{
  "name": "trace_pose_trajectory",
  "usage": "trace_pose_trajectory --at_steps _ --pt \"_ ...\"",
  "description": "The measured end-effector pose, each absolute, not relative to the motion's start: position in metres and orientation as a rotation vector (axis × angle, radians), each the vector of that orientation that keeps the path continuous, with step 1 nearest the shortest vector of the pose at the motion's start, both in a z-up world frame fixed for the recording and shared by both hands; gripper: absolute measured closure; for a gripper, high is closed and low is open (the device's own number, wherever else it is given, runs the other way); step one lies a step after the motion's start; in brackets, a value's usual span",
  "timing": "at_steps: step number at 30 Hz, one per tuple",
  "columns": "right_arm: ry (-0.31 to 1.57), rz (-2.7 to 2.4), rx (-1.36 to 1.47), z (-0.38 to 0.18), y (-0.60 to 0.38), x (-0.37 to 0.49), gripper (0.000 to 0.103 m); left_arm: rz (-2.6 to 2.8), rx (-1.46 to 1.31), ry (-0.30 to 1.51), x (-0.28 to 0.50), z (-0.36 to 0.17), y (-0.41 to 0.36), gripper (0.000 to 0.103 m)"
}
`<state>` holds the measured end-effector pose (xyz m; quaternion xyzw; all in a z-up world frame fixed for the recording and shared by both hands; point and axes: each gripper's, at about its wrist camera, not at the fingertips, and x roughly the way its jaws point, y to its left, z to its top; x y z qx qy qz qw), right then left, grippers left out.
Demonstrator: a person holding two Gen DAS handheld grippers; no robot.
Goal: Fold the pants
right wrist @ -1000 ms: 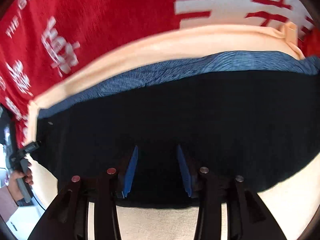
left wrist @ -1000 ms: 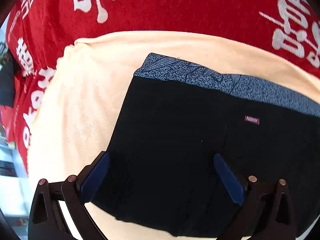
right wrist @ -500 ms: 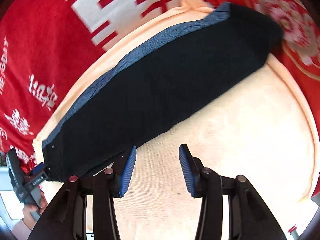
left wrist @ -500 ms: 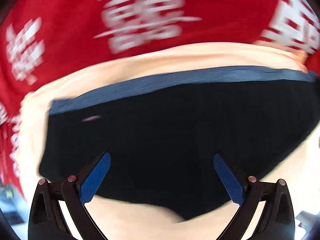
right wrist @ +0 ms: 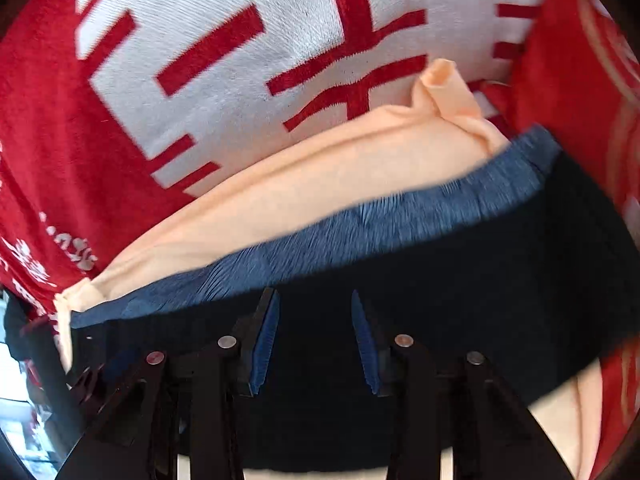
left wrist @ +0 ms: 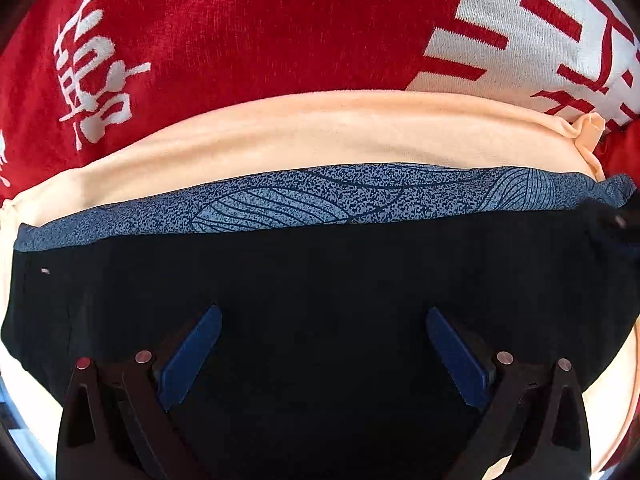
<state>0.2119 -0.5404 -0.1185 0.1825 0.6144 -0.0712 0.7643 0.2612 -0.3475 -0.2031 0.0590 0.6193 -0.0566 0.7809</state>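
Black pants [left wrist: 320, 272] with a blue leaf-patterned waistband [left wrist: 340, 196] lie flat and lengthwise on a peach cloth [left wrist: 320, 132]. My left gripper [left wrist: 324, 314] hangs over the middle of the black fabric, open wide, with nothing pinched. In the right wrist view the pants [right wrist: 480, 280] and waistband [right wrist: 360, 232] are blurred by motion. My right gripper [right wrist: 314, 296] points down over the black fabric just below the waistband. Its jaws are closing, still apart, with no fabric gripped between the blue pads [right wrist: 264, 344].
A red blanket [left wrist: 240, 32] with white characters and a white patch [right wrist: 240, 40] lies under the peach cloth [right wrist: 320, 176]. A bunched corner of the peach cloth [right wrist: 444, 84] sticks up near the waistband's right end. A bright floor strip shows at the lower left.
The left gripper slid right along the pants; the small label went from right of centre to the far left. The right gripper passed over bare peach cloth, then came back over the pants, jaws slightly narrower.
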Motion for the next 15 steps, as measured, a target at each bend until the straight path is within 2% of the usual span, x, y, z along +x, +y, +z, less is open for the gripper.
trace_pose_trajectory --at_steps 6,11,15 --pt "1.341 -0.355 0.223 -0.119 -0.584 0.231 0.063 -0.1 0.14 1.34 0.256 -0.201 -0.36 0.0" --pt "1.319 -0.302 0.305 -0.088 -0.585 0.2 0.061 -0.073 0.13 1.354 0.25 -0.2 -0.371 0.0" --pt "1.381 -0.235 0.232 -0.1 -0.555 0.164 0.046 -0.071 0.147 1.354 0.25 -0.2 -0.376 0.0"
